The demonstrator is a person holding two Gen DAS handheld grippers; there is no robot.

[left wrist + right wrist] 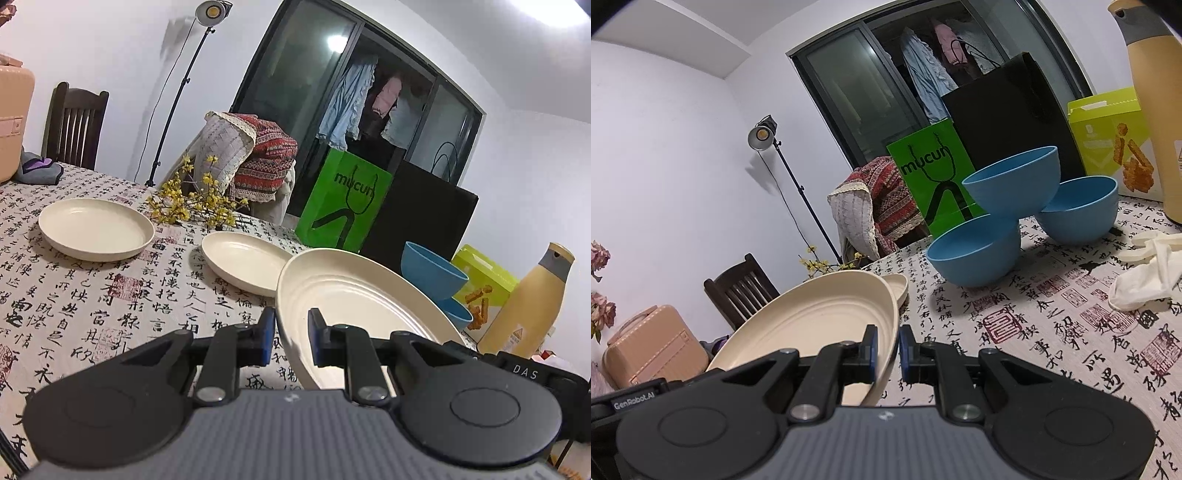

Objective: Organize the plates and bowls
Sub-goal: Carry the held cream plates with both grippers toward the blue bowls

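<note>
Both grippers, left gripper (291, 338) and right gripper (887, 349), pinch opposite rims of the tilted cream plate (354, 295); grip depth looks shallow, so uneven pulling could drop it.

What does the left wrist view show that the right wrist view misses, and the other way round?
Only the left wrist view: the far plate lying flat by itself, and the purple-grey cloth at the table's far edge.

Only the right wrist view: all three blue bowls, with the top bowl perched on the two under it, and the white gloves.

Both: the held plate, tilted, with each gripper's jaws on its rim, left gripper and right gripper; the green bag, the snack box and the bottle.
</note>
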